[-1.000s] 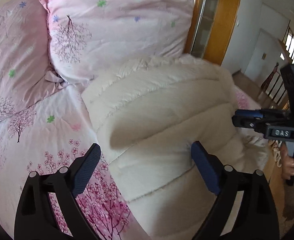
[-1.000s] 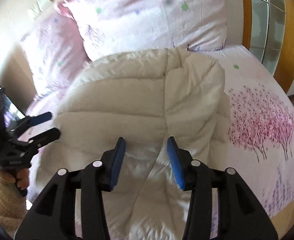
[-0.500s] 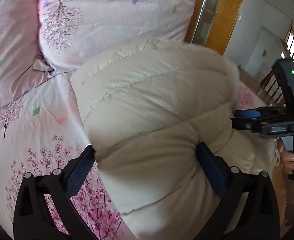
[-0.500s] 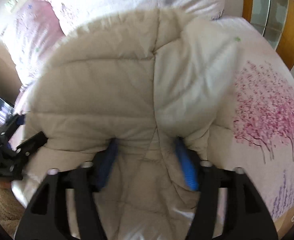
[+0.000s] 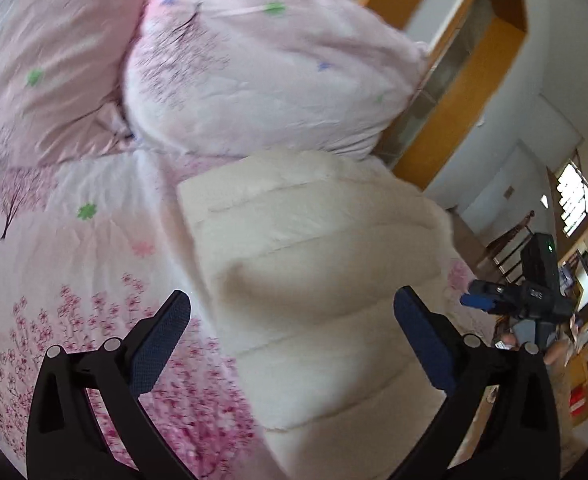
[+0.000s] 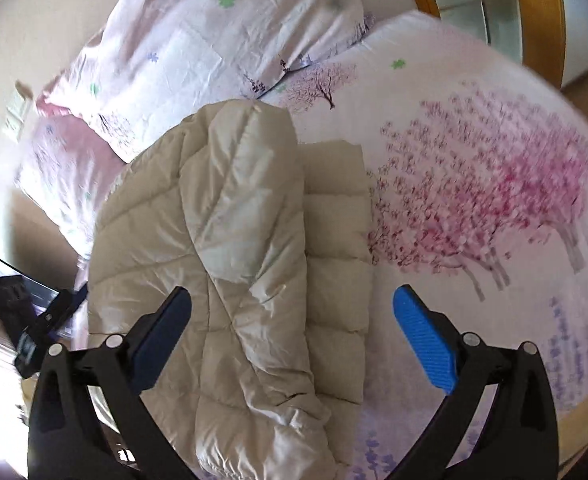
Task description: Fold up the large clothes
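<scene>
The cream padded jacket lies folded lengthwise on the bed, centre of frame. The left gripper stands wide open; the right gripper is opening, nothing pinched. Next, the near hem should be gripped evenly and carried toward the pillow. The hem is cut off; blur hides seams.

My left gripper has its jaws spread as wide as they go, angled downward, nothing pressed between the dark blue pads. My right gripper also tilts down and its jaws are opening, the bright blue pad standing free of any contact. From the left camera I see the right gripper off to the side, with fingers of my hand gripping its handle
</scene>
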Demonstrator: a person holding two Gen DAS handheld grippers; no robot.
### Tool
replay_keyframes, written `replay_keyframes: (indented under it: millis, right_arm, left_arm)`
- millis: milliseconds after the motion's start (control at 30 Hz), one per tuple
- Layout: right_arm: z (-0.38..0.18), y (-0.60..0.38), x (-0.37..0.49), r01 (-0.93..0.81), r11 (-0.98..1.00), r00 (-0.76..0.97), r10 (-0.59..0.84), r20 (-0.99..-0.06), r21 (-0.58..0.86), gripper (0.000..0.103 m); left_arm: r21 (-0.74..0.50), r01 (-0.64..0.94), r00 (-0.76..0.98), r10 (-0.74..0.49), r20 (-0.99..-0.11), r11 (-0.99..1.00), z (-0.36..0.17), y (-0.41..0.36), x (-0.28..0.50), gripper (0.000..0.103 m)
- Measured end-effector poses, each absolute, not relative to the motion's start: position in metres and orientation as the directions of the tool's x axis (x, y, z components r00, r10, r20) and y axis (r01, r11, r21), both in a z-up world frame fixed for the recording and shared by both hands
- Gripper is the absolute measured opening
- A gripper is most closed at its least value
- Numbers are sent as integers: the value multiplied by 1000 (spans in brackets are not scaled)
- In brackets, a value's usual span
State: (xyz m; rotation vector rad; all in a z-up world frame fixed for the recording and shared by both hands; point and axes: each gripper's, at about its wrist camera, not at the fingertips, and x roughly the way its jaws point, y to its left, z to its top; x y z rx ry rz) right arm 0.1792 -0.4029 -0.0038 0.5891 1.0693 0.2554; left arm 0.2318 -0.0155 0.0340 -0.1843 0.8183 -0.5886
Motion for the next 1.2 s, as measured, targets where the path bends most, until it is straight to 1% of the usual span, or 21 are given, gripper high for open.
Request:
replay_keyframes:
  millis: [100,200,400,500,633,767,933,1000,1033,1200]
  right_arm:
    - [-16,-408,184,116,753,432,549,-716,648,101]
    - [-29,-411,192,148,709,405,593,-696,690,101]
    - [-47,-400,204,131,662,344,668,-660,738,101]
    - [-46,-392,207,99,647,312,701,-641,756,101]
    - [-41,-378,208,41,673,283,701,-654,739,101]
    - [-36,-367,208,-9,695,274,693,-667,719,101]
    - [-34,-355,206,-52,684,270,711,-649,728,101]
    - [-34,-348,209,-61,676,270,720,-640,734,100]
    - [-35,-346,208,-65,673,267,723,-637,737,97]
    - [-37,-343,210,-51,647,264,744,-614,761,89]
  left_arm:
    - [-425,417,463,-590,-662,804,24,-16,241,102]
    - [-464,409,419,-613,-669,786,13,-18,248,102]
    - [-549,393,337,-671,-660,737,-3,-23,260,102]
    - [-575,394,302,-692,-656,717,-10,-27,268,102]
    - [-597,400,265,-711,-652,696,-14,-33,273,102]
    - [-529,439,303,-674,-674,726,-8,-42,272,102]
    - [-421,489,359,-616,-701,764,2,-57,261,102]
    - [-404,496,365,-606,-707,769,1,-60,261,102]
    - [-398,498,366,-603,-709,770,1,-62,261,102]
    - [-388,505,366,-599,-712,771,-1,-66,262,102]
